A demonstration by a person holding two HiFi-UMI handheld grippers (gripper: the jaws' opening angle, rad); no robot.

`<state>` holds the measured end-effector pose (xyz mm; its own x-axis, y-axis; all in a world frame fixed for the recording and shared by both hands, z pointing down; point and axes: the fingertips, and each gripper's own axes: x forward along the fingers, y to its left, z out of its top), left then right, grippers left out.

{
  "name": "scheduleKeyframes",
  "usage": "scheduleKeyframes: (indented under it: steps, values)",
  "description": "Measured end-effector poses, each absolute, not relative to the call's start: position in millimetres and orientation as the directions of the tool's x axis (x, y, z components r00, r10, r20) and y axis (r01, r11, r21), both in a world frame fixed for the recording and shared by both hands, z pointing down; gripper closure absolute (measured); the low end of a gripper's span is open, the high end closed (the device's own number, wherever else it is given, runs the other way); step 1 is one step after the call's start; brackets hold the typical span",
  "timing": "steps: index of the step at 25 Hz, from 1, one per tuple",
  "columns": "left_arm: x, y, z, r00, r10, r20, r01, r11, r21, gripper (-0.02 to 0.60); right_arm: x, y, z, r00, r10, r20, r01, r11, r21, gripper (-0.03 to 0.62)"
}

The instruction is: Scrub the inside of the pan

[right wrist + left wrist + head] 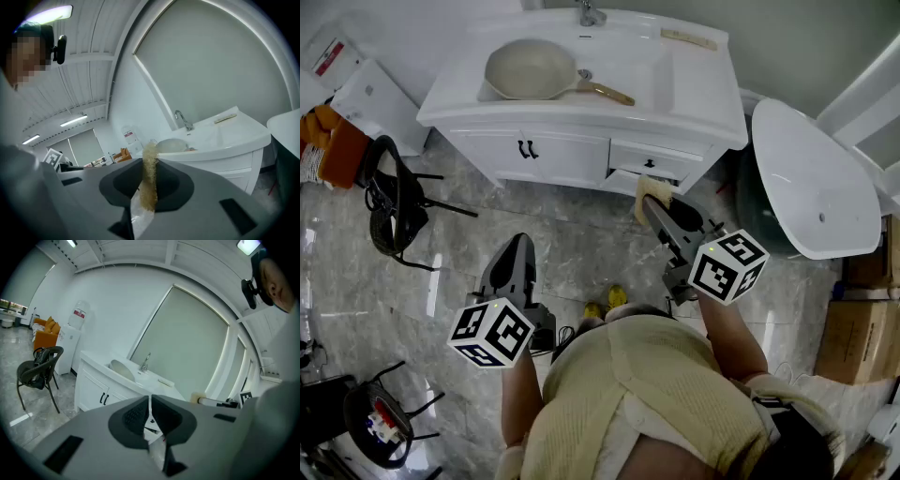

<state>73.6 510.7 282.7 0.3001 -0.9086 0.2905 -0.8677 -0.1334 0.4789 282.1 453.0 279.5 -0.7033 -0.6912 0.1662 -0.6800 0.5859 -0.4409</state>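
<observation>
A cream pan (530, 70) with a wooden handle lies in the basin of the white vanity (703, 112), its inside facing up; it shows as a pale shape (123, 370) in the left gripper view and as a pale shape (172, 146) in the right gripper view. My right gripper (654, 199) is shut on a thin tan sponge (149, 178), held before the vanity's drawers, well short of the pan. My left gripper (518, 251) hangs lower over the floor with its jaws together and nothing between them (150, 405).
A faucet (590, 13) stands behind the basin, and a flat wooden piece (689, 38) lies on the counter's back right. A white bathtub (814, 178) stands to the right, black chairs (394, 202) and an orange seat (328, 141) to the left. Cardboard boxes (858, 323) sit at far right.
</observation>
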Motion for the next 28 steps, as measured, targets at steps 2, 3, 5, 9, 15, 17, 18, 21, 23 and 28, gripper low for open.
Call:
scheduleKeyframes:
  steps: [2, 3, 5, 9, 15, 17, 18, 21, 23, 28]
  values:
    - [75, 510, 285, 0.298, -0.908, 0.296, -0.866, -0.126, 0.484, 0.509, 284, 451, 282, -0.705, -0.689, 0.168, -0.678, 0.586, -0.443, 0.516]
    - [76, 508, 287, 0.296, -0.907, 0.299, -0.865, -0.122, 0.487, 0.509, 285, 449, 283, -0.707, -0.687, 0.168, -0.676, 0.587, -0.446, 0.516]
    - [79, 503, 288, 0.292, -0.907, 0.305, -0.865, -0.114, 0.489, 0.509, 288, 443, 284, -0.713, -0.681, 0.166, -0.669, 0.589, -0.454, 0.516]
    - [83, 490, 292, 0.274, -0.905, 0.325, -0.872, -0.091, 0.482, 0.509, 289, 429, 289, -0.728, -0.663, 0.175, -0.657, 0.602, -0.453, 0.516]
    - [80, 482, 294, 0.238, -0.909, 0.342, -0.880, -0.053, 0.472, 0.509, 280, 413, 298, -0.764, -0.614, 0.197, -0.630, 0.647, -0.429, 0.516]
    - [76, 480, 297, 0.223, -0.909, 0.351, -0.883, -0.036, 0.468, 0.509, 275, 411, 300, -0.775, -0.598, 0.205, -0.620, 0.656, -0.429, 0.516]
    - [75, 478, 297, 0.219, -0.909, 0.356, -0.883, -0.029, 0.468, 0.509, 274, 409, 301, -0.778, -0.593, 0.209, -0.618, 0.661, -0.425, 0.516]
    - [73, 470, 297, 0.216, -0.907, 0.363, -0.887, -0.027, 0.461, 0.509, 271, 400, 301, -0.776, -0.591, 0.221, -0.624, 0.666, -0.409, 0.516]
    - [71, 462, 296, 0.216, -0.907, 0.362, -0.893, -0.034, 0.448, 0.509, 268, 392, 302, -0.774, -0.592, 0.225, -0.627, 0.665, -0.406, 0.516]
    - [59, 438, 299, 0.221, -0.905, 0.363, -0.899, -0.044, 0.437, 0.509, 255, 374, 305, -0.769, -0.592, 0.243, -0.637, 0.675, -0.372, 0.516]
